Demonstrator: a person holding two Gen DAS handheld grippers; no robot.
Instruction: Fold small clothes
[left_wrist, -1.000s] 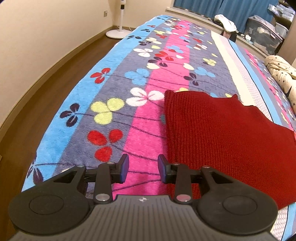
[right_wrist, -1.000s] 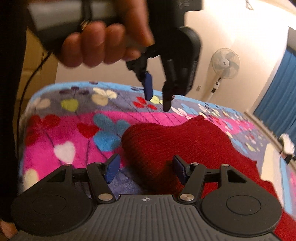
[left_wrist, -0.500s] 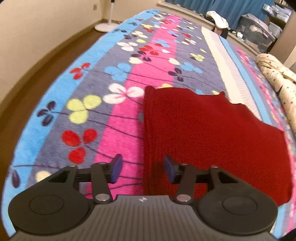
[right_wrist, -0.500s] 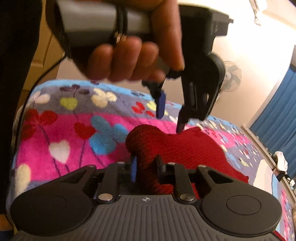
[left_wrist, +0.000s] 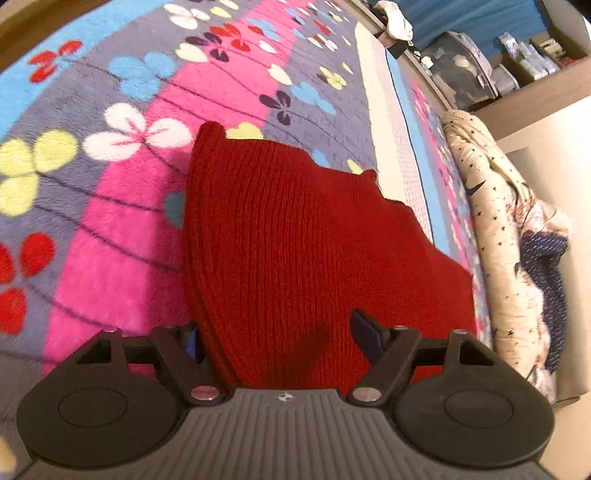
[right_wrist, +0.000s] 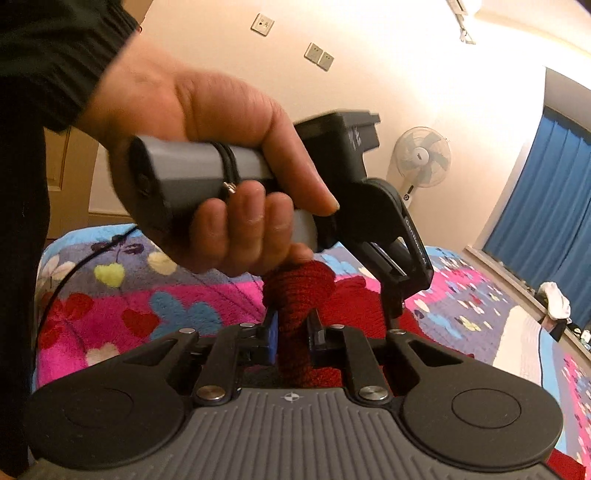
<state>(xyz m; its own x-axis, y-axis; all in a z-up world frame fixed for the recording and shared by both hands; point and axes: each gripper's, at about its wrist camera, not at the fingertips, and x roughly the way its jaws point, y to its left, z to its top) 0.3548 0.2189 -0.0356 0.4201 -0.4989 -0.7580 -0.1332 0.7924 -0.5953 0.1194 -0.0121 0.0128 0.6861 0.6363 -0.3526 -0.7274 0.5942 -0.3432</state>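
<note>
Right gripper (right_wrist: 291, 334) around red knit (right_wrist: 295, 317), fingertips hidden.

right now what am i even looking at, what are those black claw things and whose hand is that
No robot here: a person holds a hand-held gripper in each hand, each with a camera looking along its two fingers. The left gripper, seen from its own camera, has been opening its fingers; they straddle the edge of a red knitted garment without pinching it. The right gripper, from its own camera, has just been closing and pinches a bunched fold of the garment. The hand in that view holds the left gripper. Everything lies on a flowered blanket covering a bed.
</note>
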